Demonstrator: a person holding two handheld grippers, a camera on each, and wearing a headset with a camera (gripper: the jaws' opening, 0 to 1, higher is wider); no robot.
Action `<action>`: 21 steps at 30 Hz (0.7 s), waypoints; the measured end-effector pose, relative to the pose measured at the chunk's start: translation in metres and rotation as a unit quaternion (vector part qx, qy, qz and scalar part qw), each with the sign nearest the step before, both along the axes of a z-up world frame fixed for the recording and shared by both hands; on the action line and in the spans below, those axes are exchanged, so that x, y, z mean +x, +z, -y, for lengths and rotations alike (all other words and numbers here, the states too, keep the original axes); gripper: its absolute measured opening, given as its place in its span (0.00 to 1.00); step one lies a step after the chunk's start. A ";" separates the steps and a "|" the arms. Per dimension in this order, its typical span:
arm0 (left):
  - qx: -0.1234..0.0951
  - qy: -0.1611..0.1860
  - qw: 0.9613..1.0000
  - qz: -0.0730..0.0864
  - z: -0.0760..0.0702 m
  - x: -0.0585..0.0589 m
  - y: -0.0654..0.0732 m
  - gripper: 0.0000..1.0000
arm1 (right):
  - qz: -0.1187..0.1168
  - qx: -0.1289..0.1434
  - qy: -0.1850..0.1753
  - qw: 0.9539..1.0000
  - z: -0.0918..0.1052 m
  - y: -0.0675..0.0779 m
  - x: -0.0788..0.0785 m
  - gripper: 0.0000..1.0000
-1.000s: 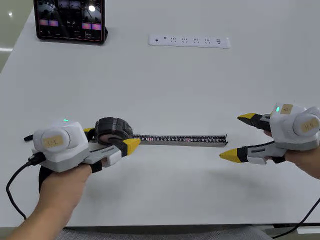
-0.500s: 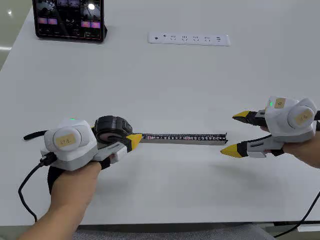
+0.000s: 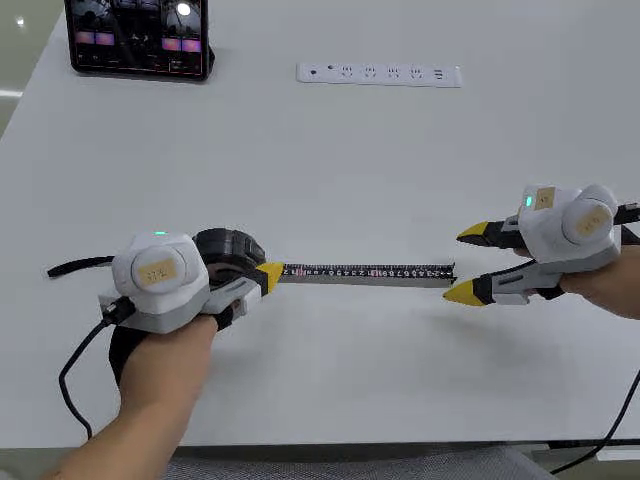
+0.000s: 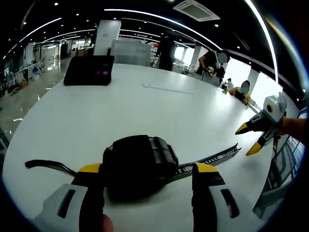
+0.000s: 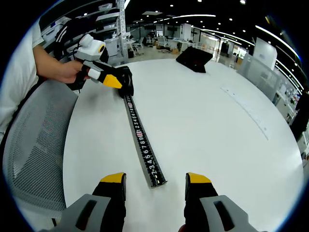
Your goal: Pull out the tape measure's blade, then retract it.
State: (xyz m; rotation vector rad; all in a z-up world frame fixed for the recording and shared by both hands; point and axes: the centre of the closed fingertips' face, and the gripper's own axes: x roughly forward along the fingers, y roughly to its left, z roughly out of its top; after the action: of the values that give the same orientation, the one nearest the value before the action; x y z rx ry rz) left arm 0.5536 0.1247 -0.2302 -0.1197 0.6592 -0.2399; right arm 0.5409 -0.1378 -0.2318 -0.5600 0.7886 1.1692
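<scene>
Spreading wide under everything is a white counter [image 3: 400,180]. At its far left edge a dark tablet [image 3: 135,35] stands propped with its screen lit, and to the right of that a white power strip [image 3: 378,74] lies flat, well apart from the work.

Nearer the person, the left tool [image 4: 147,169] sits low on the counter in the left hand [image 3: 165,355], with a black cable [image 3: 85,350] trailing from its rear. Its yellow-tipped jaws stand wide, one on each side of the tape measure [image 3: 232,247]. In the left gripper view one jaw lies against the black case while a thin gap shows at the other, so I cannot tell whether the case is actually pinched.

The right tool [image 3: 465,263], held in the right hand [image 3: 610,290], is on the right side of the counter with its jaws clearly apart and nothing between them in a grip.

The tape measure rests on the counter at the left, and its blade [image 3: 365,273] is drawn out flat towards the right, numbers facing up. The blade's end lies between the right tool's tips in the right gripper view, touching neither. A black strap [image 3: 80,267] runs out from the case to the left.
</scene>
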 end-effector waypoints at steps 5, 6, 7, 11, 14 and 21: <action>0.006 0.016 1.000 -0.003 -0.003 0.003 -0.002 0.69 | -0.006 -0.002 0.012 1.000 -0.002 -0.002 -0.001 0.41; 0.008 0.018 1.000 -0.003 -0.004 0.003 -0.003 0.68 | -0.007 -0.004 0.014 1.000 -0.002 -0.003 -0.001 0.41; 0.010 0.019 1.000 -0.003 -0.005 0.004 -0.003 0.67 | -0.007 -0.006 0.016 1.000 -0.002 -0.004 -0.001 0.40; 0.018 0.024 1.000 -0.004 -0.007 0.005 -0.005 0.66 | -0.011 -0.017 0.028 0.999 -0.003 -0.009 -0.003 0.38; 0.018 0.032 0.999 -0.005 -0.009 0.006 -0.006 0.64 | -0.013 -0.025 0.037 0.999 -0.003 -0.012 -0.004 0.37; 0.015 0.040 0.999 -0.009 -0.010 0.009 -0.009 0.63 | -0.017 -0.040 0.051 0.998 -0.002 -0.017 -0.002 0.33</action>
State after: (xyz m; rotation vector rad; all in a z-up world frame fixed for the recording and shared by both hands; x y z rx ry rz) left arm 0.5626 0.1351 -0.2393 -0.1196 0.6732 -0.1515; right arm 0.5384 -0.1362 -0.2492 -0.6551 0.8462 1.2480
